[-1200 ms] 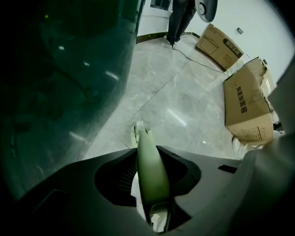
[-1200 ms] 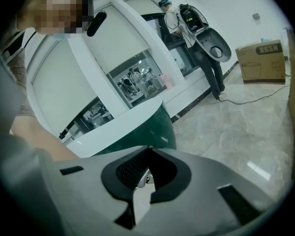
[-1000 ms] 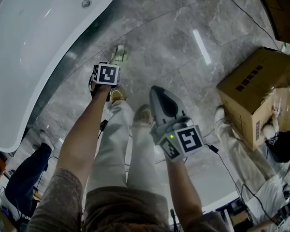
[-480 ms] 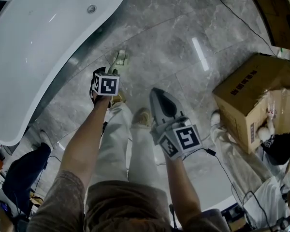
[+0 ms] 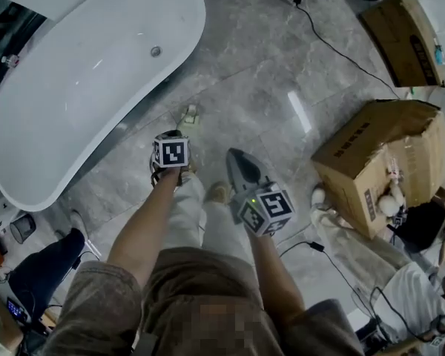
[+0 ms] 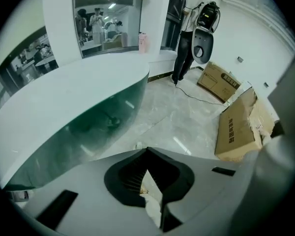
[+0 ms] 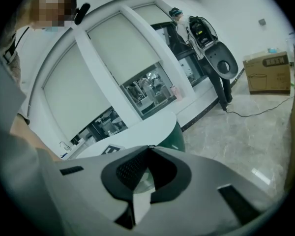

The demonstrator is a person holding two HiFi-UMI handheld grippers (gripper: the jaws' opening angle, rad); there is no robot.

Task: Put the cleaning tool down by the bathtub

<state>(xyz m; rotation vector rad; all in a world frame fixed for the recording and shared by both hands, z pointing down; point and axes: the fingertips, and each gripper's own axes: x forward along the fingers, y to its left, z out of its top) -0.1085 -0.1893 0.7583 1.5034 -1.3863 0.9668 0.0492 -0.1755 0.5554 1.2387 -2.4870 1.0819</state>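
The white bathtub (image 5: 74,102) fills the upper left of the head view. On the grey marble floor beside its curved wall lies the small pale cleaning tool (image 5: 188,115), free of both grippers. My left gripper (image 5: 172,151) hangs just short of it, jaws shut with nothing between them. In the left gripper view its closed tips (image 6: 146,150) point at the tub's dark glossy side (image 6: 88,127), and the cleaning tool (image 6: 138,145) shows as a pale speck just beyond them. My right gripper (image 5: 245,170) is held over my legs, shut and empty; its tips (image 7: 150,147) meet in front of the tub's rim (image 7: 147,127).
An open cardboard box (image 5: 378,162) stands on the floor at right and another box (image 5: 404,35) at top right. A black cable (image 5: 334,47) runs across the floor from a machine at the top. People sit or crouch at lower left (image 5: 41,269) and lower right (image 5: 419,295).
The head view has risen, so much more of the tub shows. My left gripper has drawn back from the cleaning tool toward my legs. The tool stays on the floor.
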